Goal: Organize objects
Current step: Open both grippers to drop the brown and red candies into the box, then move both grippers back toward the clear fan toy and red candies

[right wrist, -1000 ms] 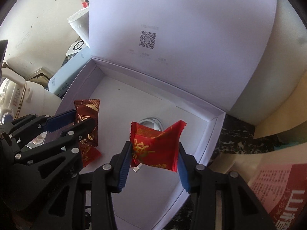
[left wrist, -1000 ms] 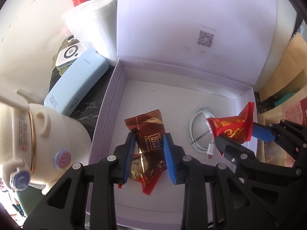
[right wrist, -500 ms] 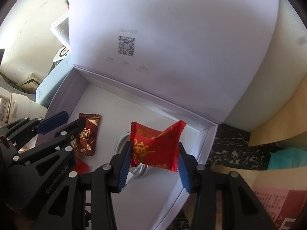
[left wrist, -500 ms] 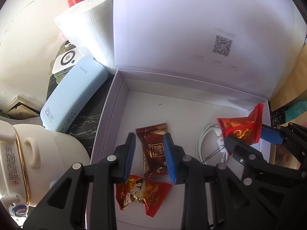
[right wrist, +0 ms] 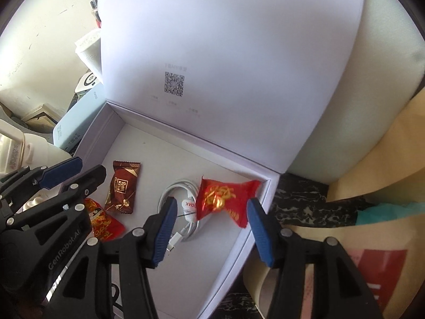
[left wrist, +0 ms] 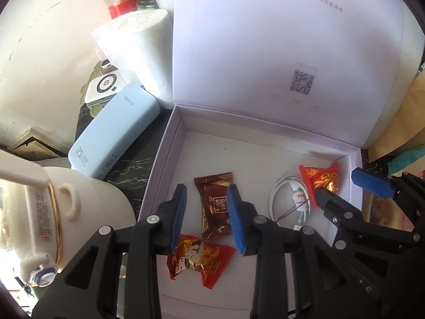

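An open white box (left wrist: 162, 159) (right wrist: 231, 260) holds a brown chocolate wrapper (left wrist: 215, 204) (right wrist: 122, 183), a red candy with a cartoon figure (left wrist: 199, 260) (right wrist: 103, 223), a coiled white cable (left wrist: 292, 202) (right wrist: 180, 204) and a red candy with gold print (left wrist: 321, 180) (right wrist: 223, 194) at its far right corner. My left gripper (left wrist: 207, 218) is open and empty above the brown wrapper. My right gripper (right wrist: 212, 223) is open above the red and gold candy, which lies loose in the box.
The box lid (left wrist: 279, 40) stands upright behind. Left of the box are a light blue case (left wrist: 114, 133), a white paper roll (left wrist: 140, 53), jars (left wrist: 119, 2) and a cream kettle (left wrist: 53, 212). Tan paper bags (right wrist: 372, 186) lie to the right.
My left gripper let go of the brown wrapper and drew back. My right gripper opened and dropped the red and gold candy into the box's right corner.
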`<state>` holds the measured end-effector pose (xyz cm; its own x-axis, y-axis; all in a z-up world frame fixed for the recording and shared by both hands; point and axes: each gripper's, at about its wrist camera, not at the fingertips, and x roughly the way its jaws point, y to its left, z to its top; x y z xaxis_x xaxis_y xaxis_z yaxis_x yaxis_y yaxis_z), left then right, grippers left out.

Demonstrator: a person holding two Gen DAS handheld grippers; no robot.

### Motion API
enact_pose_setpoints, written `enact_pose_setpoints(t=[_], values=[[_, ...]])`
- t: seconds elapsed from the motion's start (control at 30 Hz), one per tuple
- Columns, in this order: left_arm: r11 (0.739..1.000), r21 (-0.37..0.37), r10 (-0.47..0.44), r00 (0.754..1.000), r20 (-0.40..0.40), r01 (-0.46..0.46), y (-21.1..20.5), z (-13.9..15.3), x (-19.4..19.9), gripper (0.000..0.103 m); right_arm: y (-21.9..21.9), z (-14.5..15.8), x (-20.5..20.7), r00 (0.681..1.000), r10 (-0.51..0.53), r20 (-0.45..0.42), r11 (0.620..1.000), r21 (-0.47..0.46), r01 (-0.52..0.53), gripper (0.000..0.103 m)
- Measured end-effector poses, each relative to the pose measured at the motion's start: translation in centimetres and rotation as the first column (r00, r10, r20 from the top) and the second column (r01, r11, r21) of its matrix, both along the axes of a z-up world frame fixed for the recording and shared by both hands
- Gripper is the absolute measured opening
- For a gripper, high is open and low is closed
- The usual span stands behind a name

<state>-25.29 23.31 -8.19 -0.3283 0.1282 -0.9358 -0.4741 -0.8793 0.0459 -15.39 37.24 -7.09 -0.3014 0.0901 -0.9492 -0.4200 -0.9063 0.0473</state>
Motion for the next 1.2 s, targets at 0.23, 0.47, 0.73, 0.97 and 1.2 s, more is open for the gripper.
enact_pose_setpoints(t=[0.23, 0.47, 0.73, 0.97, 1.2], values=[[1.0, 0.01, 0.022, 0.999, -0.024, -0.022, -0.5, 2.5, 0.9, 0.03, 0.3, 3.1, 1.4, 1.0, 0.003, -0.031, 1.0, 0.018, -0.002, 0.055], [0.997, 0.036, 0.064, 0.997, -0.053, -0.062, -1.9, 5.5, 1.5, 0.032, -0.6, 5.8, 2.2, 0.998, 0.013, -0.067, 0.999, 0.03, -0.011, 0.055], [0.993, 0.063, 0.108, 0.989, -0.098, -0.102, -4.1, 8.8, 2.5, 0.039, -2.5, 8.5, 3.4, 0.994, 0.039, -0.106, 0.999, 0.035, -0.036, 0.055], [0.989, 0.073, 0.14, 0.982, -0.128, -0.131, -6.3, 11.3, 3.8, 0.045, -4.5, 10.7, 4.5, 0.989, 0.067, -0.134, 0.997, 0.042, -0.062, 0.055], [0.985, 0.085, 0.162, 0.973, -0.165, -0.15, -8.5, 13.5, 6.0, 0.051, -7.0, 12.6, 6.1, 0.981, 0.107, -0.16, 0.993, 0.063, -0.098, 0.059]])
